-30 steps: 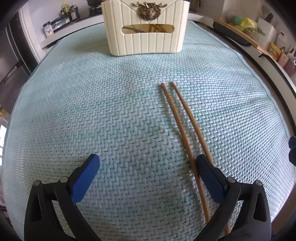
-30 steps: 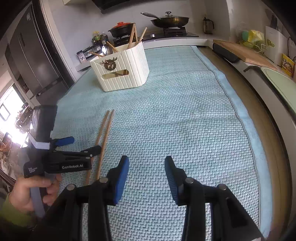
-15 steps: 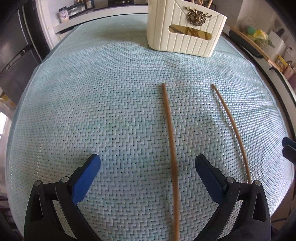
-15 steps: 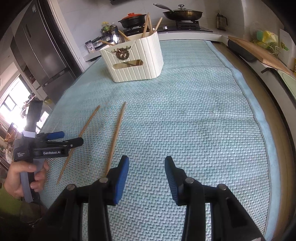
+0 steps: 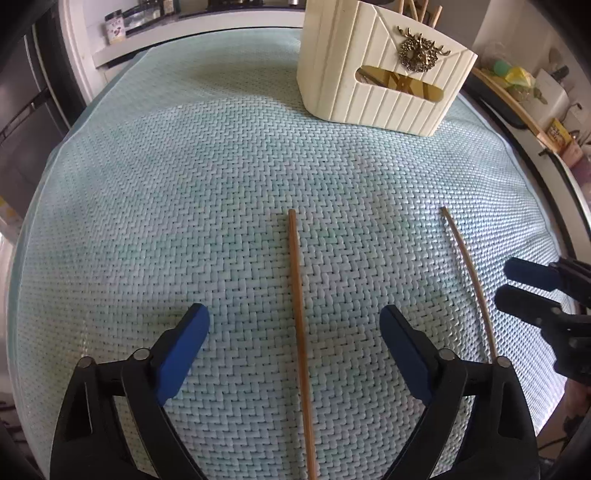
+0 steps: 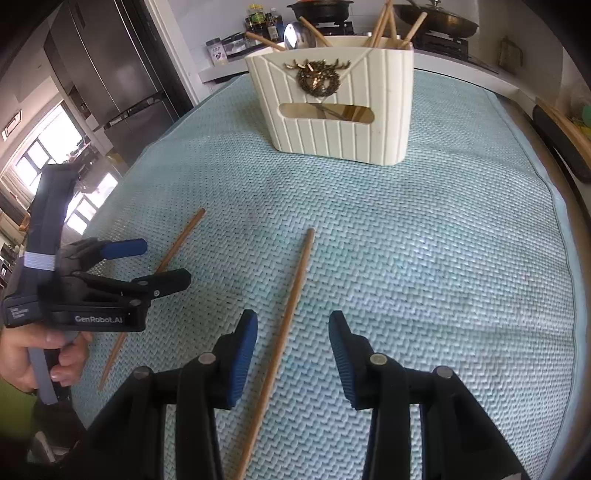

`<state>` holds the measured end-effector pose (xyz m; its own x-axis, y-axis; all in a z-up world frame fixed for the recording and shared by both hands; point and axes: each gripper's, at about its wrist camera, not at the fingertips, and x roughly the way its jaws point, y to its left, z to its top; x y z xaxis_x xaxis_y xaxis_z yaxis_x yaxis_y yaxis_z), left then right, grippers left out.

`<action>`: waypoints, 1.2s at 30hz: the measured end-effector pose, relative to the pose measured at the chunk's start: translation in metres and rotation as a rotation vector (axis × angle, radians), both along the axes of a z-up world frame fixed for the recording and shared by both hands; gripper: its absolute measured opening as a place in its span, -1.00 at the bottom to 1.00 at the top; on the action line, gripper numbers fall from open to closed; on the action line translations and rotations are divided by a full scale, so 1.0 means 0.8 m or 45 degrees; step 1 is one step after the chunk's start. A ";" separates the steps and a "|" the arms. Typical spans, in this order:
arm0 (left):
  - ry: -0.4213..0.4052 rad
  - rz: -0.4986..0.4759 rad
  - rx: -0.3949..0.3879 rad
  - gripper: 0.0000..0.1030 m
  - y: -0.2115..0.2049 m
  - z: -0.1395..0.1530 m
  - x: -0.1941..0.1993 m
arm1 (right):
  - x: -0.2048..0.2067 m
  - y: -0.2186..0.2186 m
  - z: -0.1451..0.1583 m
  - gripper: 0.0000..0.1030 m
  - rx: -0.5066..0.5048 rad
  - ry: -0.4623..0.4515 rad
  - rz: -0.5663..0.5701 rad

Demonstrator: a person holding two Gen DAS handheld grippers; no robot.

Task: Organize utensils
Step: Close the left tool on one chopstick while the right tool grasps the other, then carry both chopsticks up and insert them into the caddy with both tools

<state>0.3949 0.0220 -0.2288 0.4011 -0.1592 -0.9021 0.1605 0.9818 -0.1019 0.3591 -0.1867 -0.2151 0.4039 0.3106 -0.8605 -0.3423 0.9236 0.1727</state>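
Two wooden chopsticks lie apart on the pale green woven mat. In the left wrist view the left chopstick point(image 5: 299, 332) runs between the open fingers of my left gripper point(image 5: 294, 334); the right chopstick point(image 5: 469, 277) lies further right. In the right wrist view the right chopstick point(image 6: 284, 332) runs between the open fingers of my right gripper point(image 6: 293, 332), and the left chopstick point(image 6: 162, 266) passes under my left gripper point(image 6: 147, 264). A cream ribbed utensil holder point(image 6: 332, 110) with several chopsticks and a spoon stands at the far end, also in the left wrist view point(image 5: 384, 74).
The mat point(image 6: 443, 240) covers the counter. A stove with pans point(image 6: 436, 18) and jars point(image 6: 258, 18) sit behind the holder. A fridge point(image 6: 110, 74) stands at the left. A cutting board point(image 5: 509, 99) and clutter lie along the right edge.
The two chopsticks, side by side a second ago, now lie apart. Both grippers have shifted so each has one chopstick between its open fingers. The right gripper has come closer to the holder.
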 end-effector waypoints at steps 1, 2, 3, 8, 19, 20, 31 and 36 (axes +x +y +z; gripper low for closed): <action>0.012 -0.013 0.005 0.62 0.001 0.001 0.003 | 0.007 0.007 -0.004 -0.21 -0.018 0.014 0.015; 0.022 -0.028 0.016 0.53 0.001 0.002 0.005 | 0.014 0.015 -0.009 -0.21 -0.047 0.030 0.028; 0.030 -0.043 0.029 0.47 0.000 0.003 0.005 | 0.019 0.022 -0.014 -0.21 -0.088 0.051 0.035; 0.028 -0.121 0.129 -0.19 -0.013 0.005 -0.010 | 0.029 0.038 -0.023 -0.29 -0.188 0.079 0.035; -0.052 -0.106 -0.032 -0.93 0.001 0.040 -0.039 | 0.000 -0.012 0.023 -0.88 0.023 -0.027 -0.026; -0.077 -0.099 -0.050 -0.93 0.003 0.052 -0.041 | -0.006 -0.018 0.035 -0.88 0.059 -0.055 -0.033; -0.361 -0.037 -0.275 -0.93 0.028 0.163 -0.058 | -0.053 -0.069 0.145 -0.88 0.267 -0.349 -0.112; -0.456 -0.012 -0.387 -0.93 0.043 0.201 -0.053 | -0.068 -0.078 0.184 -0.88 0.315 -0.495 -0.134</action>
